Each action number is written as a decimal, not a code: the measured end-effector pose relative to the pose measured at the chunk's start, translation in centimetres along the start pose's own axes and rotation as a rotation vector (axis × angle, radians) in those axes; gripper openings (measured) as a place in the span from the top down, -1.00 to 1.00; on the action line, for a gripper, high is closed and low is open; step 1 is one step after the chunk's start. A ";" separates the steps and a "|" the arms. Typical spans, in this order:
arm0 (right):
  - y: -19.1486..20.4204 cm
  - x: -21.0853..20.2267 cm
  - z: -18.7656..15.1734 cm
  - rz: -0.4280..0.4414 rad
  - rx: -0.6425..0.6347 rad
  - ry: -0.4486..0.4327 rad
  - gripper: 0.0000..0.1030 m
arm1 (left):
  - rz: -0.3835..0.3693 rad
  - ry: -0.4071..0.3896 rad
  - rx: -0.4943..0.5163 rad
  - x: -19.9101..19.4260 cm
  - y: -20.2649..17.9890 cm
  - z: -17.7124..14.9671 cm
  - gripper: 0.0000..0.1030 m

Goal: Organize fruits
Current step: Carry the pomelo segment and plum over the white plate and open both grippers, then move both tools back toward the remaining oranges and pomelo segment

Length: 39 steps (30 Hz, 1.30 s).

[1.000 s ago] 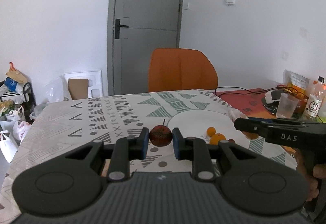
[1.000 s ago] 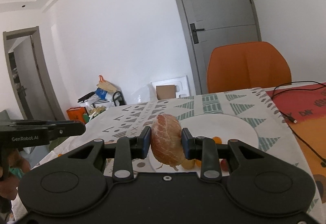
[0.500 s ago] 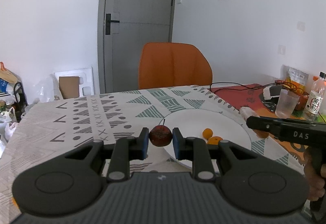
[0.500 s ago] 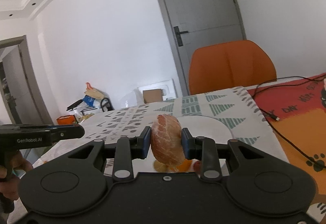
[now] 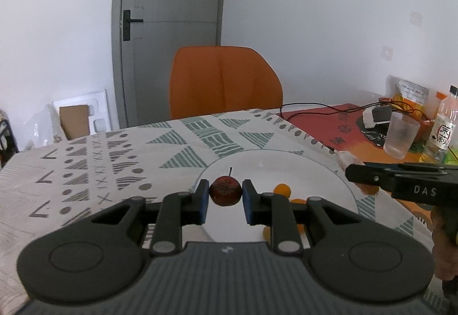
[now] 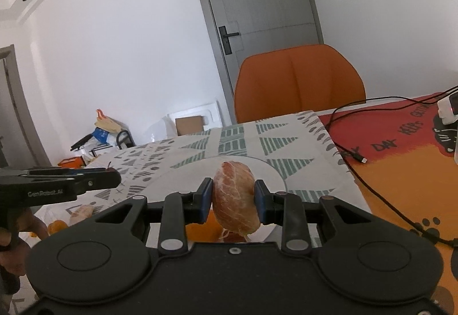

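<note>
Over the white plate [image 5: 315, 169] on the patterned tablecloth [image 5: 128, 154], my left claw [image 5: 224, 197] pinches a small dark red fruit [image 5: 224, 194] and my right claw [image 6: 234, 197] a peeled orange [image 6: 235, 197] — both unplaced. Small orange fruits [image 5: 282, 189] already lie near the plate's near edge — job, I judge, partly done.

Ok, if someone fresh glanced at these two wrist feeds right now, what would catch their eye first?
Most likely the fruit clamped in each gripper: the left gripper pinches a small dark red fruit with a stem, and the right gripper grips a peeled citrus fruit. Both are above the white plate on the patterned tablecloth. Behind the table, the orange chair stands out against the grey door.
</note>
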State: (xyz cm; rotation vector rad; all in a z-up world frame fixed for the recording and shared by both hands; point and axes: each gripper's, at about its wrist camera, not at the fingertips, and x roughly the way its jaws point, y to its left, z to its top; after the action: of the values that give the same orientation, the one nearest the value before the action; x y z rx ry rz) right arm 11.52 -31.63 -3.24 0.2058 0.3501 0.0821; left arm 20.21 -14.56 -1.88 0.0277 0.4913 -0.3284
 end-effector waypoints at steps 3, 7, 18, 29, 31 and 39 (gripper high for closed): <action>0.1 0.7 0.1 -0.001 -0.011 0.014 0.46 | -0.012 0.003 0.005 1.0 -0.3 0.1 0.53; 0.2 2.0 0.3 -0.009 -0.021 0.031 0.65 | -0.005 -0.010 0.024 1.5 -0.4 0.1 0.45; 0.6 2.6 0.4 -0.027 -0.001 0.064 0.70 | 0.072 -0.027 -0.053 -0.3 3.1 0.0 -0.11; 1.6 0.9 0.2 -0.033 0.054 0.046 -0.07 | 0.159 -0.049 -0.114 -3.8 5.5 0.1 -0.65; 2.0 0.5 0.3 -0.028 0.043 0.039 -0.31 | 0.176 -0.064 -0.114 -4.8 5.5 0.1 -0.66; 3.5 -0.6 0.5 0.014 0.038 0.021 -0.91 | 0.220 -0.057 -0.116 -6.7 6.0 -0.5 -0.67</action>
State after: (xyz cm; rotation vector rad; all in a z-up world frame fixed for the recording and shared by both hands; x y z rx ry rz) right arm 10.97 -28.36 -1.86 0.2447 0.3709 0.0920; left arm 16.33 -6.80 0.51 -0.0405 0.4453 -0.0847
